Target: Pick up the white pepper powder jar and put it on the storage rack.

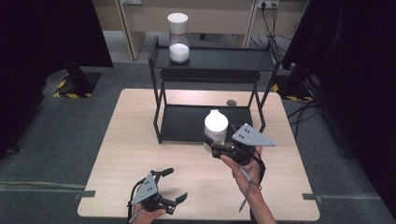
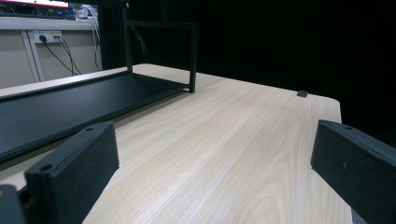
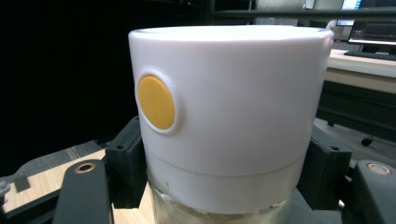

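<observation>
1. Right tongs point(image 1: 219, 148) are clamped on a white-capped jar point(image 1: 215, 127); the jaws grip just under the cap, with a yellow dot point(image 3: 156, 102) facing the camera.
2. Left tongs point(image 1: 173, 184) are apart and empty, low over the table point(image 1: 140, 154), well off to the side of the right tongs.
3. The black rack point(image 1: 205, 84) is just ahead of the jar. The likely step is shelving it, so keep it upright and the grip square.
4. Its lower shelf point(image 2: 56, 109) has open room. Watch the front lip and the post point(image 1: 262, 109) beside the right tongs.
5. A second jar point(image 1: 178, 37) sits on the top shelf, far ahead.
</observation>
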Available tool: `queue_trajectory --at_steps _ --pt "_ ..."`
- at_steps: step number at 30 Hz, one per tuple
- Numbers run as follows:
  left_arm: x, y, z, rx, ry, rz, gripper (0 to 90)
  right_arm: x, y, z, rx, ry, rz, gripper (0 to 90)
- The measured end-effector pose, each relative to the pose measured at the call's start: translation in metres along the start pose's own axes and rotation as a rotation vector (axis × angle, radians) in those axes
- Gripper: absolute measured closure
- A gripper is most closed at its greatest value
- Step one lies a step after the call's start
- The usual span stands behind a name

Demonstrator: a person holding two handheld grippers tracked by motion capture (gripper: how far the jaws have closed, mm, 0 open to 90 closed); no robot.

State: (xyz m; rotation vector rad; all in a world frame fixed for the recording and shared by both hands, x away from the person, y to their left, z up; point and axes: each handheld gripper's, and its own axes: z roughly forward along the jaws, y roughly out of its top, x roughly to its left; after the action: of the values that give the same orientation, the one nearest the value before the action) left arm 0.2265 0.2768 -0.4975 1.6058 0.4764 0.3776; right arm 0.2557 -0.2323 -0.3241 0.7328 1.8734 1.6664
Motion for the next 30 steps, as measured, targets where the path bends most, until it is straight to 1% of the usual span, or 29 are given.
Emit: queue_trajectory --at_steps 3,8,15,21,30 --pt "0.000 0.000 0.000 -0.001 0.001 0.000 0.2 -0.002 0.007 0.004 0.001 -0.005 -0.005 30.8" --pt "0.000 0.000 0.000 -0.002 -0.001 -0.003 0.1 -0.007 0.016 0.010 -0.006 -0.010 0.009 30.8" --pt "0.001 0.000 0.000 0.000 -0.002 -0.002 0.1 -0.010 0.032 0.017 0.005 -0.029 -0.012 30.8" --pt "0.001 0.000 0.000 0.001 -0.004 -0.003 0.0 -0.015 0.046 0.023 -0.006 -0.040 -0.004 30.8" --pt "0.002 0.000 0.000 0.002 -0.007 -0.005 0.0 -0.018 0.071 0.033 -0.009 -0.055 -0.015 30.8"
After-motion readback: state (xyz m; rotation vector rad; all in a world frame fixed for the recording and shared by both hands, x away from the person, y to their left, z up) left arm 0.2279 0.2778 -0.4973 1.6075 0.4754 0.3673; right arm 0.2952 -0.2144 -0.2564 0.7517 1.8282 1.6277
